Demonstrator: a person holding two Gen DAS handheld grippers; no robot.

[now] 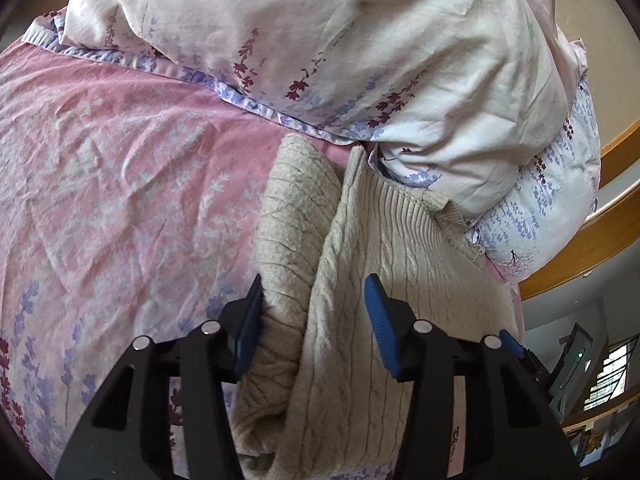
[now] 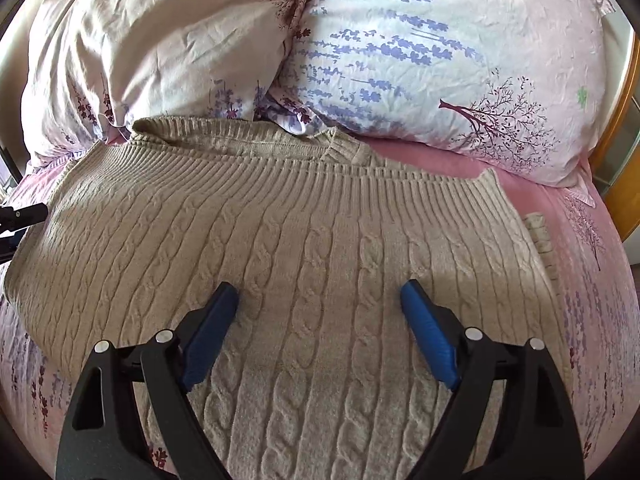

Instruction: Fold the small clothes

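A beige cable-knit sweater [image 2: 304, 240] lies flat on the pink bed sheet [image 2: 560, 208], its ribbed hem toward the pillows. My right gripper [image 2: 320, 292] is open just above the sweater's middle, holding nothing. In the left wrist view the sweater [image 1: 360, 280] shows its left edge with a sleeve folded in. My left gripper [image 1: 314, 292] is open, its jaws standing on either side of that folded edge, the left pad against the sleeve. The left gripper's body also shows at the left edge of the right wrist view [image 2: 20, 216].
Two floral pillows [image 2: 420, 60] are stacked behind the sweater at the head of the bed; one [image 1: 320, 40] looms close over the sweater's far edge. A wooden bed frame [image 1: 592, 240] runs along the right. Pink floral sheet [image 1: 120, 180] spreads to the left.
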